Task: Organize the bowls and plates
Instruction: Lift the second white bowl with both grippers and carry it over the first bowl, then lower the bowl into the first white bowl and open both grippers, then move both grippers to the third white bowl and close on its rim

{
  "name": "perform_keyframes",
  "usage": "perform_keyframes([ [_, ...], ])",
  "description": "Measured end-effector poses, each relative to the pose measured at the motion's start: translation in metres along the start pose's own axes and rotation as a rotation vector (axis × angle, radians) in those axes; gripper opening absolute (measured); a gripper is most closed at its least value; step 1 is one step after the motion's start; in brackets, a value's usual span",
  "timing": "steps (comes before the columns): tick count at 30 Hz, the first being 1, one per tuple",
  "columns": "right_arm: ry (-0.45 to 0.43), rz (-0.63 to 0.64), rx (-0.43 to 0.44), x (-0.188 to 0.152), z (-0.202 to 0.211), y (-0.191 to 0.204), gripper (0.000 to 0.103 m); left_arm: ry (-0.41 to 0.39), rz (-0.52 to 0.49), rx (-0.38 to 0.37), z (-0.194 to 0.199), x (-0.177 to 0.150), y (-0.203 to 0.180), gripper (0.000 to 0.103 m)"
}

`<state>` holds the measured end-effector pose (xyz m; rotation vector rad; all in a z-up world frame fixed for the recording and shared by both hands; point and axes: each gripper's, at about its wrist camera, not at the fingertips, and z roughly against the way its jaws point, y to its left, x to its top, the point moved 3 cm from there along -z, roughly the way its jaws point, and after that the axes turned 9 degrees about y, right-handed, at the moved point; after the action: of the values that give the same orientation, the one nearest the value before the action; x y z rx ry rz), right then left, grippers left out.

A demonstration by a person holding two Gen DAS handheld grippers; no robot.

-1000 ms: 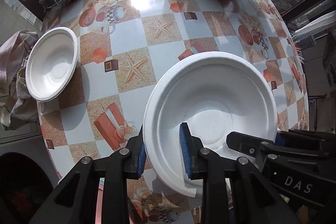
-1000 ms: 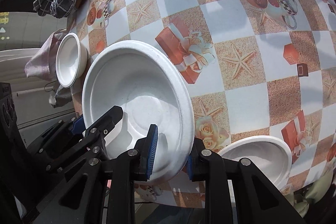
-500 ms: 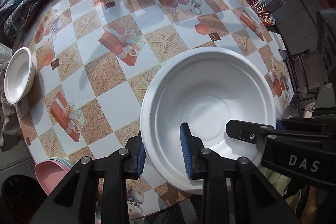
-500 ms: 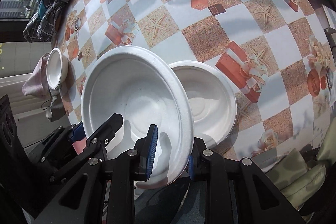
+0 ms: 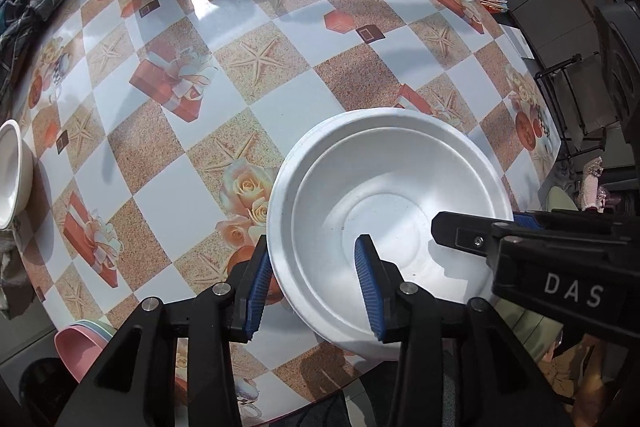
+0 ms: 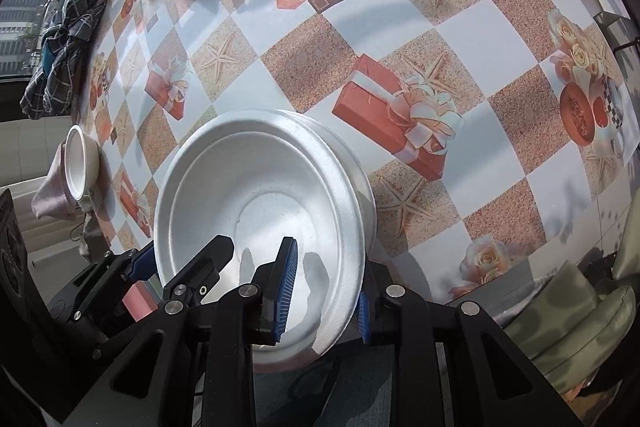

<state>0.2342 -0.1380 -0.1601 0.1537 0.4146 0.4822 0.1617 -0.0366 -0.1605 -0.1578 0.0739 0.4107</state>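
Risk item: top bowl (image 5: 384,211), nested in lower bowl (image 6: 352,179) at worktop (image 5: 280,75) edge, released by left hand-held gripper (image 5: 312,291), which has just been opening, and clenched at the rim by right hand-held gripper (image 6: 324,291); stack may be dragged off if withdrawn unopened.

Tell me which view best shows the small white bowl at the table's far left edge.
The right wrist view: the small white bowl appears whole there, rim and inside visible, standing on a pinkish cloth. In the left wrist view the small white bowl is cut off by the frame's left edge, so only part of it shows.
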Motion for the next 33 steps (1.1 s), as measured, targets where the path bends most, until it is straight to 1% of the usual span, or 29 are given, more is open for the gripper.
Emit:
perform_keyframes([
  [1, -0.001, -0.004, -0.005, 0.000, 0.001, -0.001, 0.028, -0.007, 0.002, 0.007, 0.001, -0.001, 0.002, 0.053],
  [2, -0.001, -0.012, -0.009, 0.000, 0.002, -0.004, 0.032, -0.015, 0.005, 0.010, 0.003, -0.003, 0.006, 0.057],
  [3, -0.006, -0.021, -0.009, 0.000, 0.004, -0.007, 0.041, -0.023, 0.011, 0.009, 0.005, -0.006, 0.009, 0.061],
  [4, -0.016, -0.030, -0.007, 0.001, 0.007, -0.009, 0.071, -0.027, 0.018, 0.003, 0.007, -0.009, 0.014, 0.062],
  [5, -0.034, -0.037, 0.000, 0.001, 0.011, -0.012, 0.090, -0.028, 0.026, -0.008, 0.008, -0.012, 0.019, 0.063],
  [7, -0.050, -0.052, -0.001, 0.001, 0.018, -0.016, 0.090, -0.026, 0.041, -0.037, 0.012, -0.020, 0.030, 0.064],
  [10, -0.047, -0.072, -0.009, 0.001, 0.026, -0.017, 0.090, -0.025, 0.080, -0.074, 0.017, -0.036, 0.049, 0.065],
  [12, -0.044, -0.062, -0.004, 0.002, 0.031, -0.009, 0.090, -0.031, 0.121, -0.086, 0.022, -0.047, 0.063, 0.066],
  [14, -0.042, -0.029, 0.006, 0.004, 0.034, 0.007, 0.090, -0.043, 0.165, -0.102, 0.029, -0.056, 0.076, 0.065],
  [18, -0.014, 0.082, 0.025, 0.005, 0.033, 0.062, 0.090, -0.097, 0.264, -0.121, 0.050, -0.069, 0.105, 0.066],
  [20, 0.004, 0.156, 0.034, 0.005, 0.029, 0.097, 0.090, -0.130, 0.320, -0.123, 0.062, -0.073, 0.121, 0.066],
  [22, 0.020, 0.225, 0.039, 0.005, 0.025, 0.131, 0.090, -0.168, 0.384, -0.121, 0.075, -0.077, 0.143, 0.067],
  [26, 0.046, 0.364, 0.015, 0.007, 0.009, 0.201, 0.090, -0.234, 0.522, -0.106, 0.095, -0.080, 0.195, 0.069],
  [29, 0.062, 0.442, -0.002, 0.013, -0.005, 0.245, 0.090, -0.249, 0.618, -0.080, 0.100, -0.082, 0.235, 0.069],
  [33, 0.062, 0.504, -0.024, 0.029, -0.021, 0.289, 0.090, -0.259, 0.723, -0.031, 0.099, -0.087, 0.286, 0.069],
])
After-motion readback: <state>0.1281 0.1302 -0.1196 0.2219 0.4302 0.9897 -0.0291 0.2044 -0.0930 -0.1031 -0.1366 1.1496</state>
